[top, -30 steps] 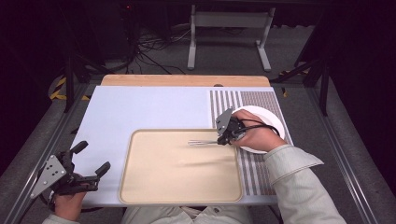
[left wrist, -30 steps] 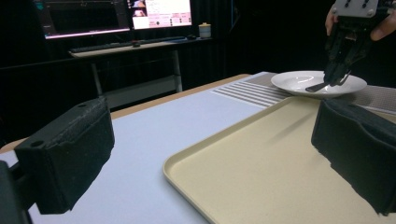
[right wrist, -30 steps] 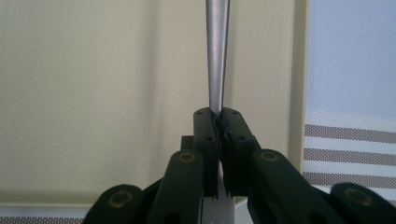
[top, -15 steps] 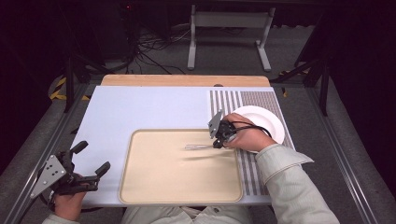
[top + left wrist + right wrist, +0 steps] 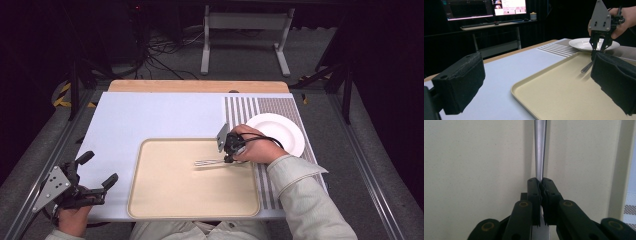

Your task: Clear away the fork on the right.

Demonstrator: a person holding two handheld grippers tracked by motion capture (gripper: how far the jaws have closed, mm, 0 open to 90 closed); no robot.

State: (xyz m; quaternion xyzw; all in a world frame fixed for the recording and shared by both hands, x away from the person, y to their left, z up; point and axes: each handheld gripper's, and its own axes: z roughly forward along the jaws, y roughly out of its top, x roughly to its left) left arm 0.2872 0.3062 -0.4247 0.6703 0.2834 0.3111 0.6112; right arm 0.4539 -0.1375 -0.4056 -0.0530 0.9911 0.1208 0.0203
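Beige and shallow, a tray (image 5: 190, 200) lies on the pale blue mat (image 5: 150, 115) that covers the table (image 5: 197, 86), near the person's edge. A metal fork (image 5: 212, 162) is over the tray's right part, tines pointing left, its handle pinched between the jaws of the right tool (image 5: 229, 159). In the right gripper view those jaws meet tight around the silver handle (image 5: 540, 150), which runs straight up and away over the tray surface. The right hand (image 5: 257, 147) wraps that tool, just left of a white plate (image 5: 280, 131) that sits on a striped placemat (image 5: 260, 107) beside the tray. Whether the fork touches the tray or hangs just above it, I cannot tell.

The left tool (image 5: 97, 172) is held off the table's near-left corner, well apart from the tray's contents, its jaws spread wide with nothing between them. In the left gripper view its two black pads (image 5: 461, 82) frame the tray, the far plate (image 5: 584, 43) and the right tool (image 5: 600, 48) pointing down at the fork.
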